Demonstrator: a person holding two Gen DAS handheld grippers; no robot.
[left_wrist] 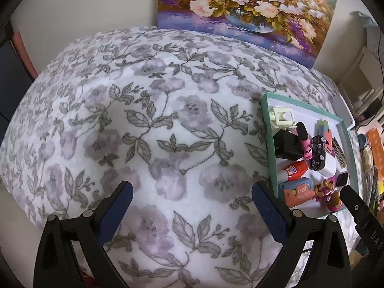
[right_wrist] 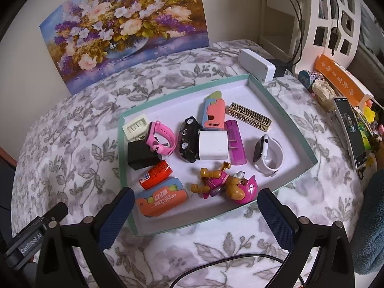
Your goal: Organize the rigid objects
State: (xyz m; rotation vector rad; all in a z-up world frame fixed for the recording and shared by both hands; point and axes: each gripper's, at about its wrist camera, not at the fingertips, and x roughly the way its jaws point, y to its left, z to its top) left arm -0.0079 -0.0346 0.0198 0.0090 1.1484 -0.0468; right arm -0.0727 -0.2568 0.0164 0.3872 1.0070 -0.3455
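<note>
Every small object in view already lies inside the tray [right_wrist: 283,110], which sits at the centre of the right wrist view; the cloth [left_wrist: 168,124] around it is bare of loose items, so the gathering looks done (any sorting within is undone). The purple lighter [right_wrist: 236,142] lies flat, long axis 12 to 6 o'clock. Left gripper [left_wrist: 192,201] and right gripper [right_wrist: 195,211] gape wide, holding nothing.
</note>
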